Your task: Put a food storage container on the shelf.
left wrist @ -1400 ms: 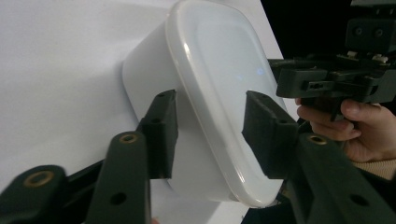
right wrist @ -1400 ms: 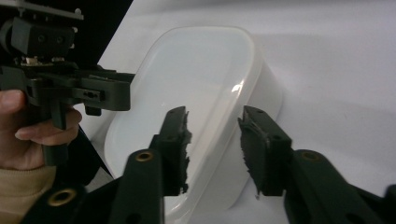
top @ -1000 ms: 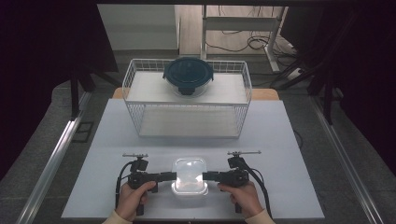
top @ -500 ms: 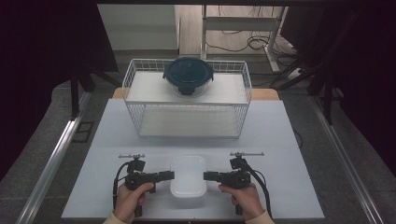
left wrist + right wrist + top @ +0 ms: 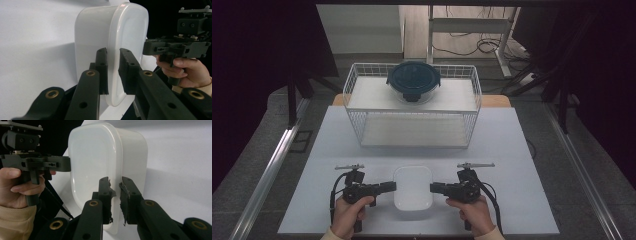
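Jaws of both grippers are closing on the rim of a white plastic box (image 5: 412, 187), which is sitting near the front edge of the counter (image 5: 512, 150), directly between the two hands. The left gripper (image 5: 388, 186) is pointing inward at the box's left side, and in the left gripper view its jaws are straddling the box's lip (image 5: 113, 72) with only a sliver of space left. The right gripper (image 5: 435, 188) is mirroring it from the other side; in the right gripper view its jaws are standing just as narrowly on either side of the rim (image 5: 116, 192), and whether the pads are pressing yet is hard to tell on either side. The box's longer side is running away from the person, toward the wire basket (image 5: 362, 85) at the back, where a round dark-lidded container (image 5: 413, 80) is resting. Both hands are equally near, so a level two-sided lift seems to be coming.
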The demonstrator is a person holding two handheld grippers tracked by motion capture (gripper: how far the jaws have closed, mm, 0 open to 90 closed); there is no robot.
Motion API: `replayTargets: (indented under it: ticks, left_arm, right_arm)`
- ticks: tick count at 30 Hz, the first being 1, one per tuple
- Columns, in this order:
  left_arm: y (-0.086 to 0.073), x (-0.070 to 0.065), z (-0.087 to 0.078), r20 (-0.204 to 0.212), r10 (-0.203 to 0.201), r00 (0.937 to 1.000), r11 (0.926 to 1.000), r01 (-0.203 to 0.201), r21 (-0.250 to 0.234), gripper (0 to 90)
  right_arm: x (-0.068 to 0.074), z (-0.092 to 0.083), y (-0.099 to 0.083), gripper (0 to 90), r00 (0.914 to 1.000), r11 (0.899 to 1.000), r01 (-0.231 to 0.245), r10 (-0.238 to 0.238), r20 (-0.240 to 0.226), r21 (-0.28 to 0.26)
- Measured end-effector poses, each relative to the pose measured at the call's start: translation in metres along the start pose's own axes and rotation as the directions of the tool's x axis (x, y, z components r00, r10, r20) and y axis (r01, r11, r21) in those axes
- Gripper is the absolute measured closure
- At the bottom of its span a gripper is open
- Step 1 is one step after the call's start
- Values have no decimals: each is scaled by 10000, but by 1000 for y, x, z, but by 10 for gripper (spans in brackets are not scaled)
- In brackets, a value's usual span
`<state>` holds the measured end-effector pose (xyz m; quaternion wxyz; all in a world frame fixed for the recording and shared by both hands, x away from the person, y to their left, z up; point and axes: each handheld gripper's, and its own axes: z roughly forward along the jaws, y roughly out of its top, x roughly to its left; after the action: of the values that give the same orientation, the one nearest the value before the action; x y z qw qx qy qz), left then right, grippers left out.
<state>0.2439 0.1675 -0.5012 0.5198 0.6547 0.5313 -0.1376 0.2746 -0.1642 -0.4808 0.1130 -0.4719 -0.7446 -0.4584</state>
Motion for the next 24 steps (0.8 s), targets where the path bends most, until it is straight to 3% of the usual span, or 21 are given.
replayTargets:
  ticks: [24]
  left_arm:
    - [6,-22,-13,-44,1053,9944,9939,-1054,-328,792]
  right_arm:
    - [19,-16,6,789,9940,9927,1092,-1090,81,-520]
